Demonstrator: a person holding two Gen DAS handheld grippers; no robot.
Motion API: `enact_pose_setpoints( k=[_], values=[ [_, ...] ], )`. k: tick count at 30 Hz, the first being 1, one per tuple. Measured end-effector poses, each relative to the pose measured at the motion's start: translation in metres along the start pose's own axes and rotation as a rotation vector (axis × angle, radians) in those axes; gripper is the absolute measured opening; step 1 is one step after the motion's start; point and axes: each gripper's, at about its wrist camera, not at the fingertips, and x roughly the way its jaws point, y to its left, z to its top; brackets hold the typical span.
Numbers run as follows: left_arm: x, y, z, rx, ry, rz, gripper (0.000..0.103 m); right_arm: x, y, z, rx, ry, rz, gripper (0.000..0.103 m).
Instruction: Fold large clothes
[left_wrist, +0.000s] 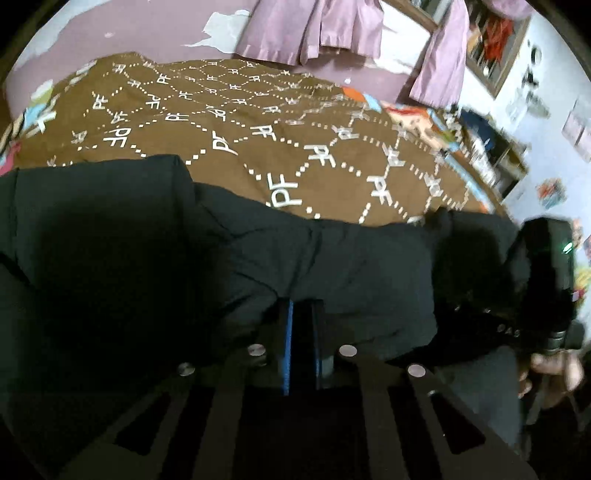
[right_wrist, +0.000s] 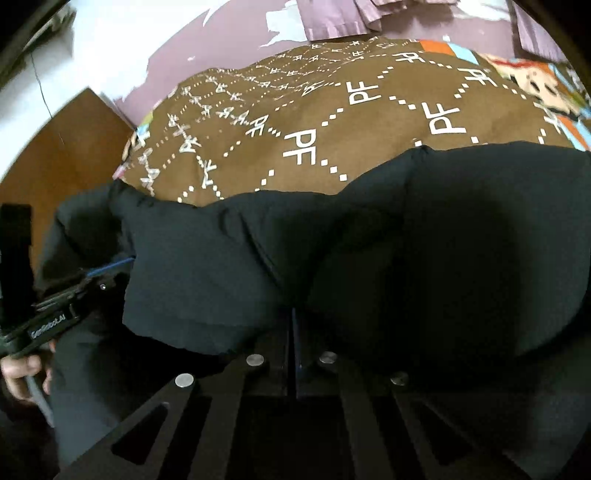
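Puffer jacket (left_wrist: 332, 266), black and padded, lies across the brown "PF" blanket (left_wrist: 229, 122). Left gripper (left_wrist: 301, 325) is clenched on its near hem; right gripper (right_wrist: 293, 332) pinches the hem too, apparently, though shadow blurs the fingertips.

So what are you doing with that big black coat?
A person is folding a puffy black jacket on a bed covered with a brown patterned blanket. The left gripper and the right gripper are each shut on the jacket's near edge, a little apart. The jacket lies bunched along the blanket's front, not yet folded neatly.
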Motion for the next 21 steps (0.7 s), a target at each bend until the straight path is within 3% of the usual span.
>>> enact_pose_setpoints(
  k=[4,8,10,12,14,16,19,21],
  values=[
    [0.016,-0.021,-0.007,0.105,0.007,0.151,0.008,0.010,-0.007,-0.003,0.019,0.011,-0.013,0.000],
    [0.028,-0.031,-0.014,0.157,-0.010,0.224,0.008,0.001,-0.006,-0.008,0.029,-0.062,0.017,0.000],
    [0.026,-0.026,-0.018,0.136,-0.033,0.197,0.007,-0.005,-0.009,-0.012,0.035,-0.107,0.051,0.000],
    [0.023,-0.021,-0.021,0.116,-0.046,0.175,0.007,-0.018,-0.009,-0.016,0.031,-0.182,0.121,0.007],
    [0.021,-0.017,-0.022,0.101,-0.059,0.155,0.007,-0.037,-0.003,-0.018,0.006,-0.286,0.210,0.007],
    [0.018,-0.014,-0.023,0.082,-0.071,0.128,0.007,-0.045,0.004,-0.015,-0.026,-0.324,0.233,0.007],
    [0.013,-0.008,-0.022,0.052,-0.080,0.089,0.007,-0.037,0.018,-0.011,-0.083,-0.282,0.220,0.007],
    [0.009,-0.006,-0.020,0.037,-0.083,0.069,0.007,-0.022,0.025,-0.008,-0.106,-0.192,0.196,0.007]
  ],
)
